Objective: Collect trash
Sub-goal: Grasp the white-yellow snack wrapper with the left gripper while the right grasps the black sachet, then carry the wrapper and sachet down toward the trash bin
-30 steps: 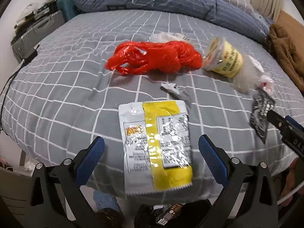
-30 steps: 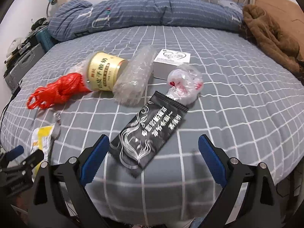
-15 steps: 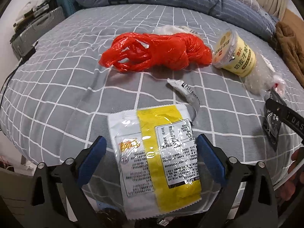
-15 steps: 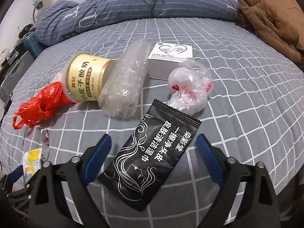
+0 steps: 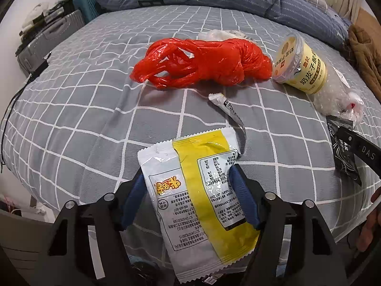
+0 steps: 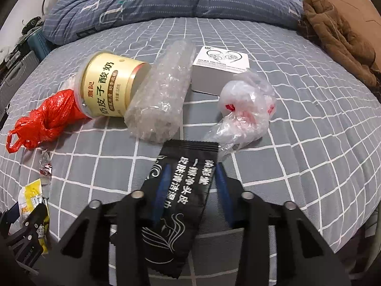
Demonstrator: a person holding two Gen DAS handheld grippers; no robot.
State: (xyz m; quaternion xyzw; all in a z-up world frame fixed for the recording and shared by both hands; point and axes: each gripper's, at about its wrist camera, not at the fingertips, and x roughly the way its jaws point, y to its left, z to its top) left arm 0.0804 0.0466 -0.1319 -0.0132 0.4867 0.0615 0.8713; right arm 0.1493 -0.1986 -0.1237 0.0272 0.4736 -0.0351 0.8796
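A yellow and white snack wrapper (image 5: 190,190) lies at the near edge of the bed. My left gripper (image 5: 188,174) is closing, its blue pads pressing both sides, and the wrapper buckles. In the right wrist view a black wipe packet (image 6: 183,186) sits between the pads of my right gripper (image 6: 193,166), which is also closing and squeezes it into a bend. More trash lies beyond: a red plastic bag (image 5: 202,64), a yellow yoghurt cup (image 5: 300,69) on its side, a roll of bubble wrap (image 6: 162,100), a crumpled clear bag (image 6: 245,112) and a torn silver strip (image 5: 228,107).
The bed (image 5: 83,100) has a grey checked sheet. A white box (image 6: 221,69) sits behind the clear bag. A rolled blue duvet (image 6: 166,0) lies along the far side, a brown coat (image 6: 338,35) at the far right. A suitcase (image 5: 47,40) stands beside the bed on the left.
Both pairs of jaws have narrowed from wide open onto their packets. The snack wrapper and the black packet now bulge between the pads. The right gripper moved slightly forward and down.
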